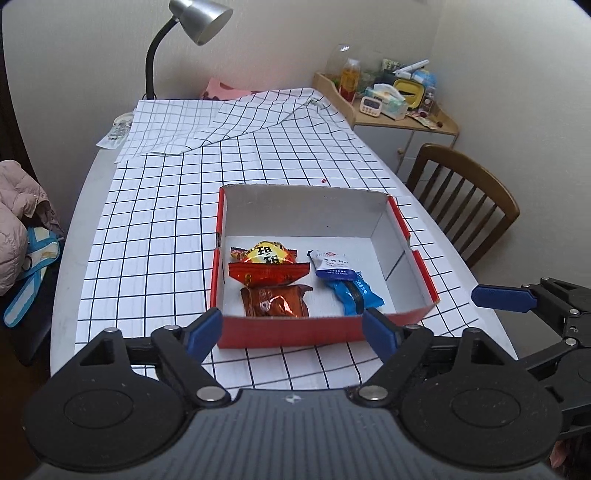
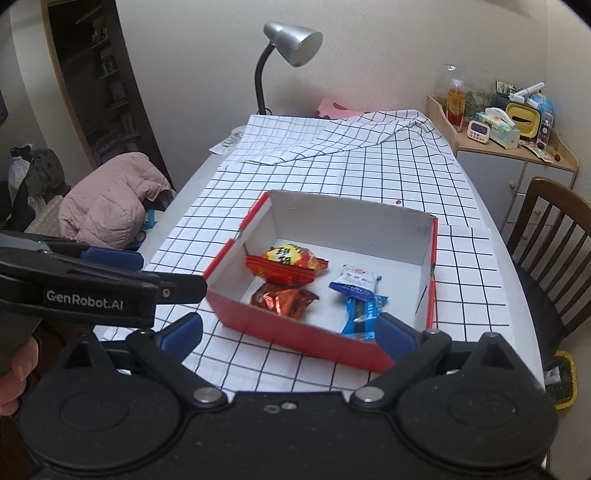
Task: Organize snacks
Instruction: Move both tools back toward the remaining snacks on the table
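A red box (image 1: 288,334) with white inside walls sits on the checked tablecloth; it also shows in the right wrist view (image 2: 295,338). Inside lie a red-and-yellow snack pack (image 1: 267,262) (image 2: 286,264), a brown foil pack (image 1: 275,302) (image 2: 282,301), a white-and-blue pack (image 1: 332,266) (image 2: 354,282) and a blue pack (image 1: 356,295) (image 2: 364,314). My left gripper (image 1: 293,332) is open and empty, just in front of the box's near wall. My right gripper (image 2: 290,332) is open and empty, at the box's near right corner.
A desk lamp (image 1: 192,22) stands at the table's far left. The checked tablecloth (image 1: 166,221) is folded over at the back. A wooden chair (image 1: 465,192) stands right of the table. A cluttered cabinet (image 1: 388,96) is at the far right. A pink jacket (image 2: 107,199) lies left.
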